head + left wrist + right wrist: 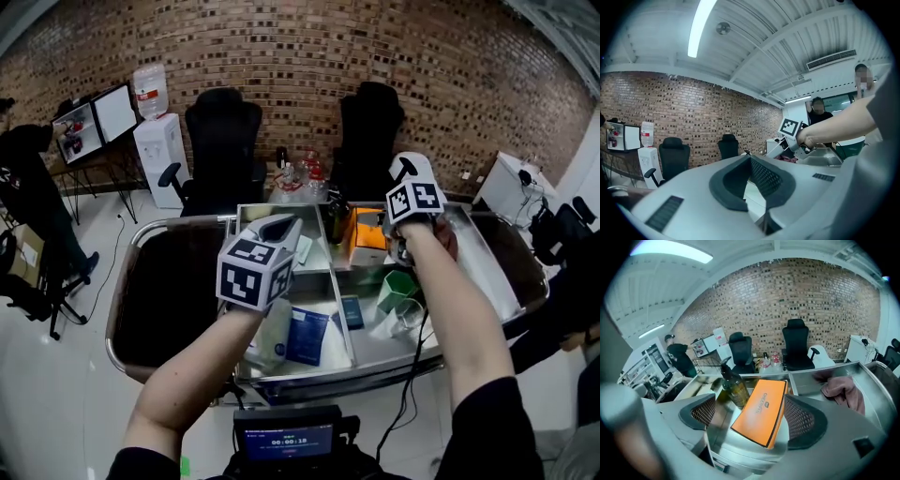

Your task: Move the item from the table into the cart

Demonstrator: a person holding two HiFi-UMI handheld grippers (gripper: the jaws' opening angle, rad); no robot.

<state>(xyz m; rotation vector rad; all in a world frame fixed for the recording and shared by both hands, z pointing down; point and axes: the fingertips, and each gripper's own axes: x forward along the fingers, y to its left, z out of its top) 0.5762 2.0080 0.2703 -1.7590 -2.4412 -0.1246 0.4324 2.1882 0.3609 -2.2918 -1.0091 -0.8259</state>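
- Plainly, the orange box (368, 234) lies flat at the far end of the middle bay of the cart (487, 270). I judge the task's thing already delivered.
- The right tool (751, 417) hangs above the box and points downward. Its jaws are spread wide to either side, with air between the pads and the box. It is released and grasps nothing, and that height probably lets it clear the box's edges.
- The left tool (752, 178) is clenched, pads together on nothing. It is held roughly level at the right tool's 8 o'clock, over the left bay, likely parked out of the way.
- A pump bottle (732, 387) stands at the box's 9 o'clock, just beside it. Whether they touch I cannot tell.
- A pink cloth (843, 391) lies at the box's 3 o'clock, in the next bay.
- Nearer the person, a green cup (397, 287) sits at 5 o'clock and blue packets (307, 336) at 7 o'clock.
- The bottle, taller than the box, is the likeliest thing to get bumped.
- Two black chairs (223, 141) stand well beyond the cart at 12 o'clock.
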